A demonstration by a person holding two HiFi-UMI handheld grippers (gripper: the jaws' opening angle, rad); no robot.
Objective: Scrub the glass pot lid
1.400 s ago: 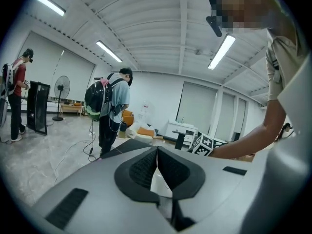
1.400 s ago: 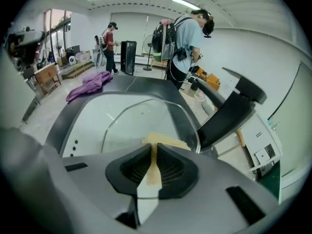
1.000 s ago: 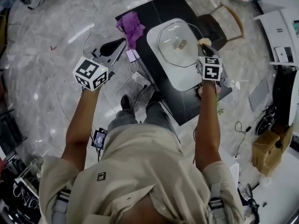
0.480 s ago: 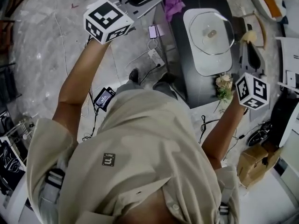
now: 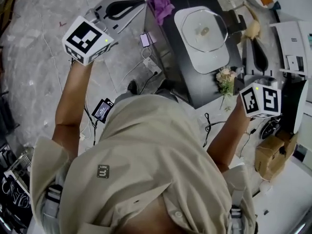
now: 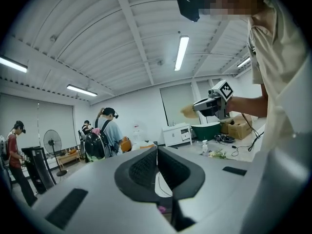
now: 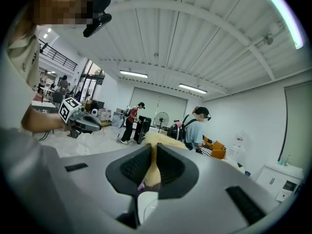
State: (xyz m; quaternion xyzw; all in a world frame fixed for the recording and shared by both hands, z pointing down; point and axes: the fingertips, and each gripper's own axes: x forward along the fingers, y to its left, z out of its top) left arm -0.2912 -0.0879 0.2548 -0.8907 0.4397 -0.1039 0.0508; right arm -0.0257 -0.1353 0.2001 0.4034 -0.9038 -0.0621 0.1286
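In the head view the glass pot lid (image 5: pixel 201 29) lies flat on a white board (image 5: pixel 210 61) on the black table (image 5: pixel 178 57). Neither gripper touches it. My right gripper (image 5: pixel 254 37) is held up off the table's right side, shut on a pale yellow scrub pad (image 5: pixel 252 28). In the right gripper view that scrub pad (image 7: pixel 163 138) sticks out between the closed jaws of the right gripper (image 7: pixel 155 152). My left gripper (image 5: pixel 140 3) is raised left of the table. Seen in its own view, the left gripper (image 6: pixel 157 152) is shut on nothing.
A purple cloth (image 5: pixel 162 5) lies at the table's far left corner. A small bunch of flowers (image 5: pixel 225 79) sits at its near right corner. A phone (image 5: pixel 145 39) and cables lie on the floor. Several people (image 7: pixel 197 126) stand farther off in the room. A cardboard box (image 5: pixel 270 155) stands at the right.
The right gripper has lifted off the lid and swung out to the right with the scrub pad. Both arms have risen, and the head view has tilted, moving the table upward.
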